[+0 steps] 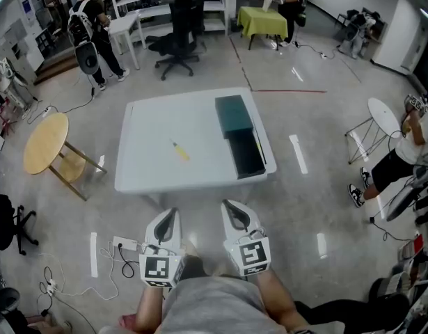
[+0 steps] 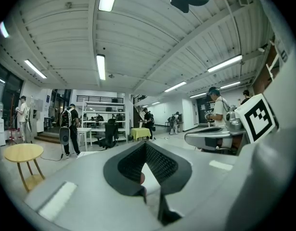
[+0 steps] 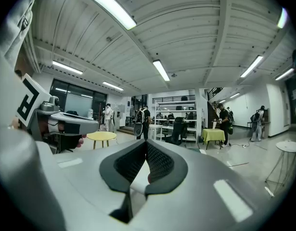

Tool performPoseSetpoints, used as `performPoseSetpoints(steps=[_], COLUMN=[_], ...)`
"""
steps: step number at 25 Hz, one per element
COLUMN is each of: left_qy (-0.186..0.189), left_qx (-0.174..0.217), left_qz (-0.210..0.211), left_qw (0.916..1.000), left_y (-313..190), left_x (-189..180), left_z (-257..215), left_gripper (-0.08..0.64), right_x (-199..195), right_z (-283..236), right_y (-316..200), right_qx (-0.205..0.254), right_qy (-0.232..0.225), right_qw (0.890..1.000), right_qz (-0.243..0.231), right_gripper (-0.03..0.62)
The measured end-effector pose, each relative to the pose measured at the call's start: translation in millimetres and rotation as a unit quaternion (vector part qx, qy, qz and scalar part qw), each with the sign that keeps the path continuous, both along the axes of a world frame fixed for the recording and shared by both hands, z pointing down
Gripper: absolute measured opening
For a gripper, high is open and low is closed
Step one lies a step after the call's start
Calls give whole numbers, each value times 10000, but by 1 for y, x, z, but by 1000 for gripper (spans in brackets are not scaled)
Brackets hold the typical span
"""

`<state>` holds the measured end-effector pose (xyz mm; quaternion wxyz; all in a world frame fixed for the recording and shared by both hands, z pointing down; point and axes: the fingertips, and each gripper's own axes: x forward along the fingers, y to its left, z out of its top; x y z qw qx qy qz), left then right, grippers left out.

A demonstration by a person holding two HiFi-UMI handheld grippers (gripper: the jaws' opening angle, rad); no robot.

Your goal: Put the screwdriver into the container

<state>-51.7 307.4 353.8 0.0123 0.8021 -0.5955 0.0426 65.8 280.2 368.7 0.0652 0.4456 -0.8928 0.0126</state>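
Observation:
A small yellow-handled screwdriver (image 1: 179, 150) lies on the white table (image 1: 151, 169), left of centre. The dark green container (image 1: 234, 115) stands along the table's right side, and its near section (image 1: 246, 155) is open and dark inside. Both grippers are held close to my body, short of the table's near edge. The left gripper (image 1: 168, 218) is shut and empty. So is the right gripper (image 1: 234, 211). In the left gripper view the left gripper (image 2: 145, 144) points across the room with its pads meeting. The right gripper (image 3: 147, 143) looks the same in its own view.
A round wooden side table (image 1: 45, 142) stands left of the white table. A power strip with cables (image 1: 124, 245) lies on the floor by my left. A person (image 1: 403, 160) and a small white round table (image 1: 385, 117) are at the right. An office chair (image 1: 175, 39) stands beyond.

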Motion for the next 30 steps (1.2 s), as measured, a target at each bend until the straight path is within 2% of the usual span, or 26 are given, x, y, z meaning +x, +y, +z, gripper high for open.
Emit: performPoseSetpoints(steps=[11, 30], left_qy=[-21, 77], left_qx=[-60, -273], left_qz=[-65, 120], left_qw=[10000, 9995], left_y=[-12, -148], left_x=[-8, -82], left_z=[8, 14], left_gripper=[12, 12], right_x=[-8, -91], right_z=[10, 14], right_y=[-11, -143], right_qx=[-74, -277], right_qy=[120, 198], right_qw=[9999, 9994], right_qz=[-94, -36], right_gripper=[3, 3])
